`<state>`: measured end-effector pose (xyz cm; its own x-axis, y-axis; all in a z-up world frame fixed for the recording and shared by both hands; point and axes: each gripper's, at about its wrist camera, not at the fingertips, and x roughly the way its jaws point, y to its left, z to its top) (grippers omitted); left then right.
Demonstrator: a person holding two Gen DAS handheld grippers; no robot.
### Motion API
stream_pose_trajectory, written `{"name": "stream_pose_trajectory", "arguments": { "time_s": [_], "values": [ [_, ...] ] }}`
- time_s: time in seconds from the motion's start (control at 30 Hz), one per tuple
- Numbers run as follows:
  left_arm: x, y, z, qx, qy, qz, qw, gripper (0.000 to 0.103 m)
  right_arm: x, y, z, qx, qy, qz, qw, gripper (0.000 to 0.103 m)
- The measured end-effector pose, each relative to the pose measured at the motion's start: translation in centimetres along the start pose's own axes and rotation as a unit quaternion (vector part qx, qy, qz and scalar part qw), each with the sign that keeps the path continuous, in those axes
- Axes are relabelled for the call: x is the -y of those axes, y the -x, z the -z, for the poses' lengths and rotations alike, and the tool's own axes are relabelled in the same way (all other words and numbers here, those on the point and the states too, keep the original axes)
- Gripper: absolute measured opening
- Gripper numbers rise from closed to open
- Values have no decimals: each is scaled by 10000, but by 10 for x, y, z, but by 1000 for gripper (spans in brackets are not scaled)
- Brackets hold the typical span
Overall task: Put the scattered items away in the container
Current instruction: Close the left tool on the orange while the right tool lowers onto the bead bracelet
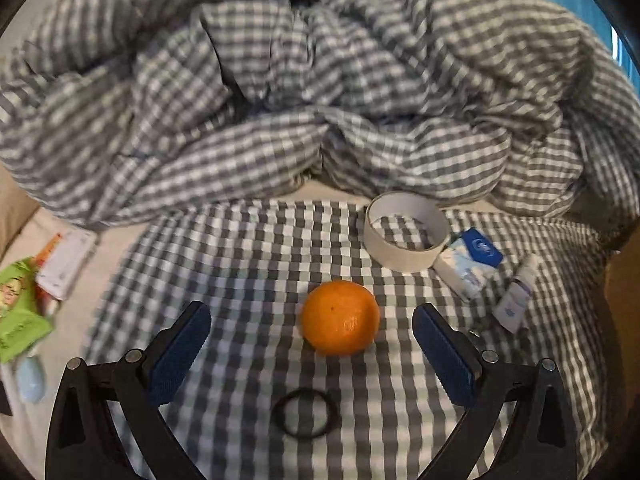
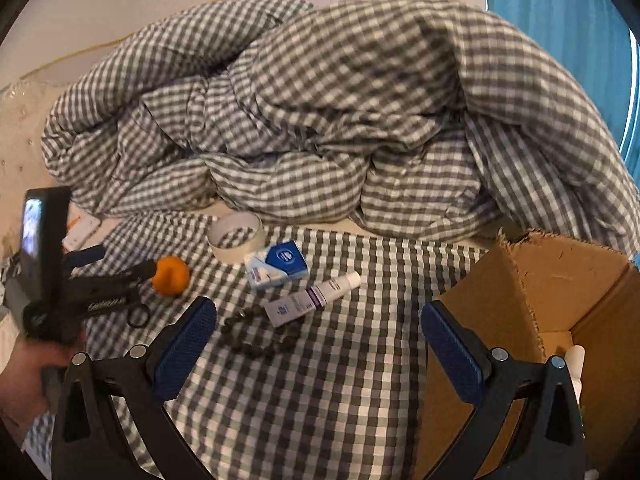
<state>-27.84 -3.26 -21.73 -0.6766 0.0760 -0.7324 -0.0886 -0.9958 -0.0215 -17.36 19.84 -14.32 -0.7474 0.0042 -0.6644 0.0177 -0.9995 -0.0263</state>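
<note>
An orange [image 1: 340, 317] lies on the checked bedsheet [image 1: 248, 248], just beyond and between the fingers of my open left gripper [image 1: 312, 324]. A black hair tie [image 1: 304, 412] lies under that gripper. Beyond are a tape roll [image 1: 406, 236], a blue-white packet [image 1: 470, 260] and a small tube [image 1: 516, 296]. In the right wrist view my right gripper [image 2: 318, 324] is open and empty above the sheet, with the cardboard box [image 2: 560, 308] at its right. The orange [image 2: 172, 276], tape roll [image 2: 236, 236], packet [image 2: 278, 264], tube [image 2: 312, 298] and a dark bead string [image 2: 256, 336] show there, with the left gripper [image 2: 116, 284] at the orange.
A crumpled checked duvet [image 1: 320, 80] is heaped behind the items. Green and white packets [image 1: 24, 304] lie at the left edge of the bed. A white bottle [image 2: 576, 364] stands inside the box. A blue curtain [image 2: 560, 20] hangs at the right.
</note>
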Motion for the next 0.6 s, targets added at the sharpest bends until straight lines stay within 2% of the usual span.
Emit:
{"name": "stream_pose_trajectory", "arguments": {
  "time_s": [0.07, 0.17, 0.23, 0.3, 0.33, 0.47, 0.6],
  "values": [
    [1, -12, -2, -53, 9, 7, 10000, 102, 3, -4, 2, -41, -19, -22, 10000, 103],
    [8, -30, -2, -180, -102, 22, 9998, 95, 7, -8, 4, -110, -46, -103, 9999, 103],
    [9, -45, -1, -445, -60, 171, 9988, 83, 6, -11, 6, -151, 4, -99, 9998, 103],
    [6, -61, 1, -767, 74, 311, 9965, 60, 6, -14, 9, -192, 69, -66, 9998, 103],
    [7, -68, 3, -873, 109, 356, 9955, 59, 6, -15, 10, -221, 76, -69, 9997, 103],
    [16, -66, 5, -686, -109, 162, 9975, 58, 6, -19, 15, -293, 95, -86, 9995, 103],
    [12, -59, 8, -600, -28, 137, 9981, 58, 3, -26, 16, -392, 44, -269, 9989, 103]
  ]
}}
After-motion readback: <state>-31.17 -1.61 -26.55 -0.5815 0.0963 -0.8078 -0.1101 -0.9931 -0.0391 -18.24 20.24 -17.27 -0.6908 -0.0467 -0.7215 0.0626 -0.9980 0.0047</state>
